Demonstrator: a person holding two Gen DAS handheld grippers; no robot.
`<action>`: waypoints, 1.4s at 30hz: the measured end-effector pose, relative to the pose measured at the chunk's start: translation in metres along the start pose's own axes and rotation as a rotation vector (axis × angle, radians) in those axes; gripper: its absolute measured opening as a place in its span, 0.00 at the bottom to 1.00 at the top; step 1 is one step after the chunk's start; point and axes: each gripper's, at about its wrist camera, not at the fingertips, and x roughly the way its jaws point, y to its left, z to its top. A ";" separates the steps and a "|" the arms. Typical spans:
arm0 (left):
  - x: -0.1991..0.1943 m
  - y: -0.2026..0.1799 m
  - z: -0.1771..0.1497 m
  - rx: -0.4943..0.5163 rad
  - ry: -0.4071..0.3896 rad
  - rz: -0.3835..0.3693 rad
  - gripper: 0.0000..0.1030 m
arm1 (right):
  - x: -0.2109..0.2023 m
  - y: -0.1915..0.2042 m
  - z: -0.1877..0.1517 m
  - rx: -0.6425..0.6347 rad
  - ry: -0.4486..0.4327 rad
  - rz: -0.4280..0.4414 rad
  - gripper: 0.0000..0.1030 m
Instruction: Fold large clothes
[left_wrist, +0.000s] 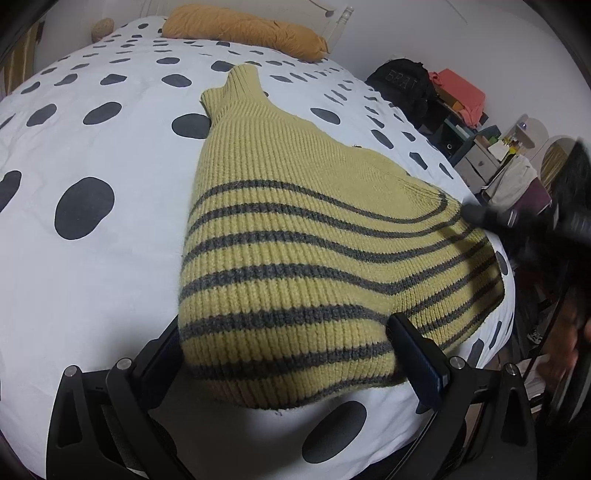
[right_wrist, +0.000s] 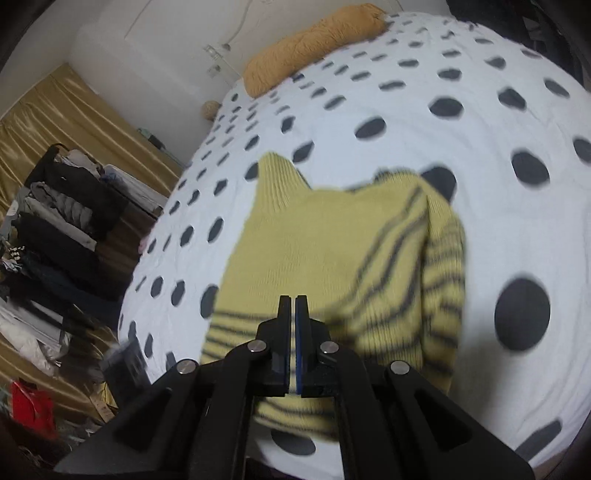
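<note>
From my remote seat: a bed (left_wrist: 92, 147) under a white cover with dark spots fills both views, a mustard pillow (left_wrist: 243, 31) at its head against a pale wall (right_wrist: 166, 37). Gold curtains (right_wrist: 74, 110) hang at the left of the right wrist frame beside a rack of dark clothes (right_wrist: 62, 206). Cluttered shelves (left_wrist: 476, 140) crowd the left wrist view's right edge.

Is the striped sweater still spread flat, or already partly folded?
Partly folded. The sweater lies on the bed with one striped side doubled over the plain body, leaving a narrowed shape below the collar.
</note>
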 end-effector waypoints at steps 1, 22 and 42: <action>-0.001 0.000 0.000 0.000 0.000 0.000 1.00 | 0.005 -0.010 -0.008 0.031 0.028 -0.041 0.00; 0.001 0.009 0.007 0.011 0.006 0.008 0.88 | 0.001 -0.037 -0.090 0.085 -0.082 -0.222 0.00; -0.008 -0.009 -0.001 0.079 0.042 -0.085 0.01 | 0.004 -0.021 -0.093 0.058 -0.097 -0.262 0.00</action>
